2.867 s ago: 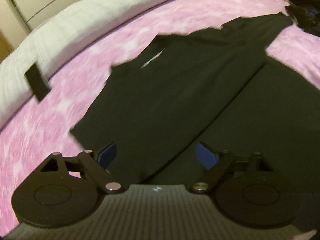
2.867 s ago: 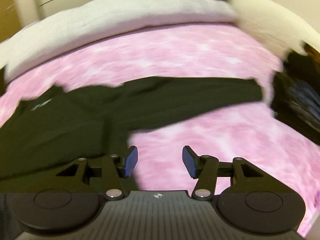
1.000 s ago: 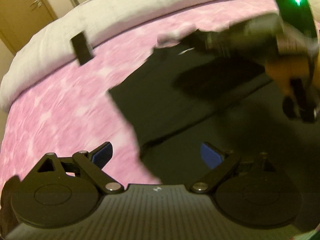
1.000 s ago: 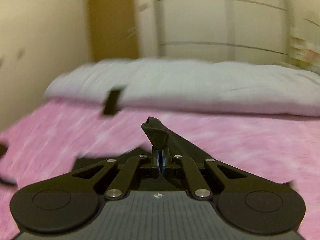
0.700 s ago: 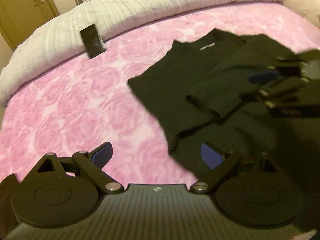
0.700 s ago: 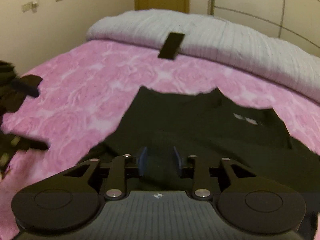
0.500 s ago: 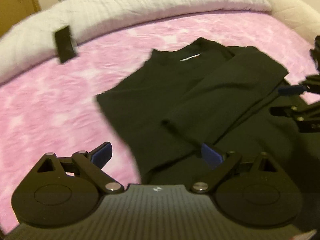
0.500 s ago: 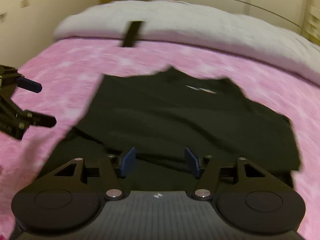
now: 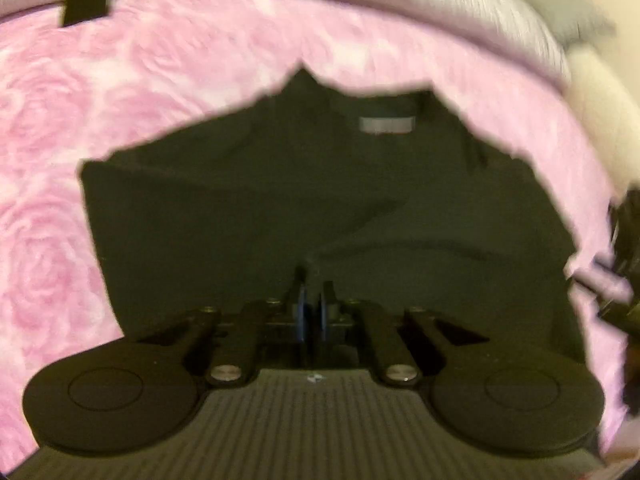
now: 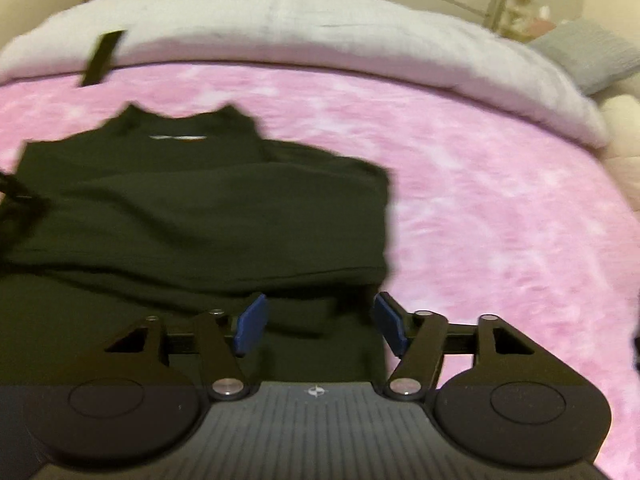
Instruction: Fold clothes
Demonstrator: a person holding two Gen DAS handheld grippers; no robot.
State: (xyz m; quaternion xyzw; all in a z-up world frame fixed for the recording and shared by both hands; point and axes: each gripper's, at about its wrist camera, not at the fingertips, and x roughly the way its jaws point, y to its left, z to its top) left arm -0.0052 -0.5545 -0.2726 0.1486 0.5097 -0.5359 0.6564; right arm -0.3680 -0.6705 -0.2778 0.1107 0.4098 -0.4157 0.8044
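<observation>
A black shirt [image 9: 280, 200] lies flat on the pink rose-patterned bedspread [image 9: 60, 120], collar and white label away from me, with a sleeve folded across the body. My left gripper [image 9: 312, 300] is shut low over the shirt's near part; its blue pads almost meet, and I cannot tell if fabric is pinched. In the right wrist view the same shirt [image 10: 200, 200] fills the left half. My right gripper [image 10: 318, 322] is open and empty over the shirt's near right edge. The left gripper shows blurred at the left edge [image 10: 16, 200].
A white duvet [image 10: 280, 20] runs along the far side of the bed, with a black rectangular object [image 10: 102, 56] lying on its edge. A grey pillow [image 10: 588, 56] sits at the far right. Bare pink bedspread [image 10: 500, 200] lies right of the shirt.
My left gripper has closed from wide open and moved over the shirt. My right gripper let go of the sleeve, opened, and shifted to the shirt's near right edge.
</observation>
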